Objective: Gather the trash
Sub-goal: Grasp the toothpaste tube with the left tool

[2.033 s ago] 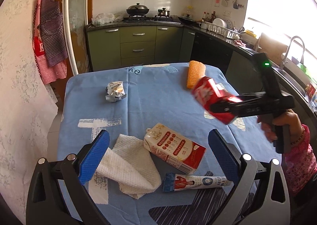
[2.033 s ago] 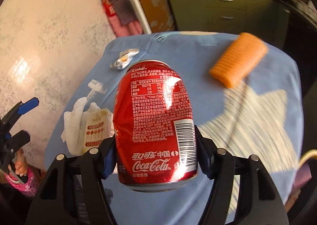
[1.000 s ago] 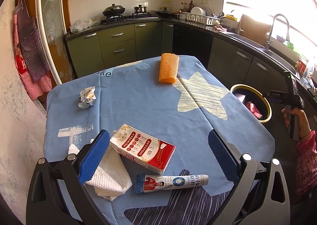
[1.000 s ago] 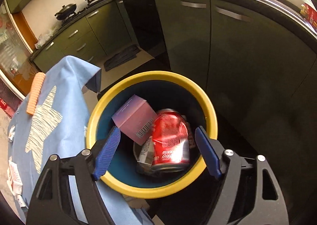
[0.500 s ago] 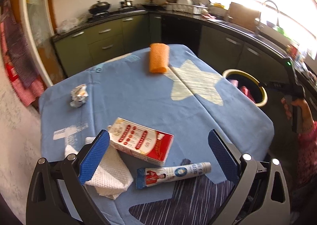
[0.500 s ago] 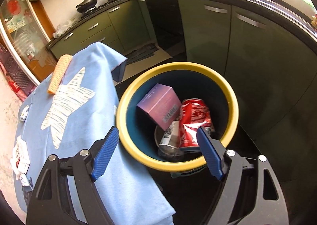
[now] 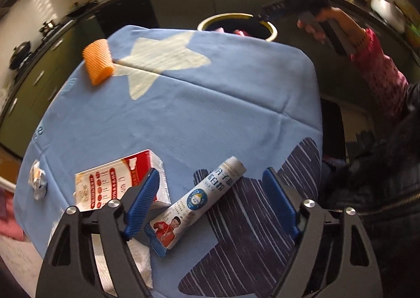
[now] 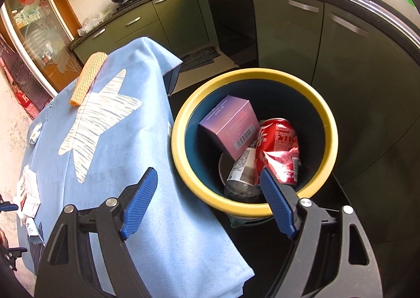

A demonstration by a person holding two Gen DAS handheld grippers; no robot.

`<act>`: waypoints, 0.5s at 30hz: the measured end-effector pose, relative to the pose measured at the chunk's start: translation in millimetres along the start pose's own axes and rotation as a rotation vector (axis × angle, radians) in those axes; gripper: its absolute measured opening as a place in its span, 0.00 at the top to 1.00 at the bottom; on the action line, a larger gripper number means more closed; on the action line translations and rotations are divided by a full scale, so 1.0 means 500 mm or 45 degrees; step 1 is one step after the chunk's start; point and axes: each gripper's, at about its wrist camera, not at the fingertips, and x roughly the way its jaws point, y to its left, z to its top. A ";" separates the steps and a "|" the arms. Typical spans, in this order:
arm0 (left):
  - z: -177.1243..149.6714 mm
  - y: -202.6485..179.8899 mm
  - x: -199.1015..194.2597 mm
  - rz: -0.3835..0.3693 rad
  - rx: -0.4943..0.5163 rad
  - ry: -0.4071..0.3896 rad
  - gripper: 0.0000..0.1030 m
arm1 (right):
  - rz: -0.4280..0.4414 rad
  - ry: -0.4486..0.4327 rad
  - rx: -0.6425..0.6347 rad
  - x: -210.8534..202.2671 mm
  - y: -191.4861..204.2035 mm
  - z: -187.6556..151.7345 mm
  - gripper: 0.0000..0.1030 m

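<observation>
A white toothpaste tube (image 7: 199,200) lies on the blue tablecloth (image 7: 210,103), between the fingers of my left gripper (image 7: 210,174). The jaws are closing and the pads are not touching the tube. A red and white carton (image 7: 115,182) sits just left of the left finger, with a white paper towel (image 7: 136,253) below it. My right gripper (image 8: 208,173) is open and empty, over the table edge and the yellow-rimmed bin (image 8: 178,124). Inside the bin lie a red cola can (image 8: 278,148), a purple box (image 8: 228,124) and a bottle (image 8: 241,169).
An orange ribbed roll (image 7: 98,61) lies at the far left of the table and a crumpled wrapper (image 7: 38,182) near its left edge. A hand in a pink sleeve (image 7: 375,69) holds the right gripper (image 7: 275,9) by the bin (image 7: 273,30). Green cabinets (image 8: 288,30) stand behind.
My left gripper has dropped and rolled over the tube, and its jaws have narrowed. The right gripper has drifted from over the bin toward the table edge, with the can left inside.
</observation>
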 end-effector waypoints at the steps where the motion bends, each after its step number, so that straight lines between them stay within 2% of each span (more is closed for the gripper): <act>1: -0.001 -0.002 0.001 -0.014 0.014 0.005 0.25 | 0.002 0.003 -0.003 0.001 0.002 -0.001 0.26; 4: 0.001 -0.005 0.007 -0.093 0.084 0.021 0.29 | 0.004 0.015 -0.015 0.004 0.012 -0.004 0.26; 7: -0.003 -0.008 0.020 -0.132 0.154 0.053 0.33 | 0.007 0.019 -0.020 0.003 0.018 -0.006 0.26; 15: -0.006 0.024 0.060 -0.166 0.208 0.156 0.41 | 0.018 0.031 -0.044 0.003 0.033 -0.010 0.26</act>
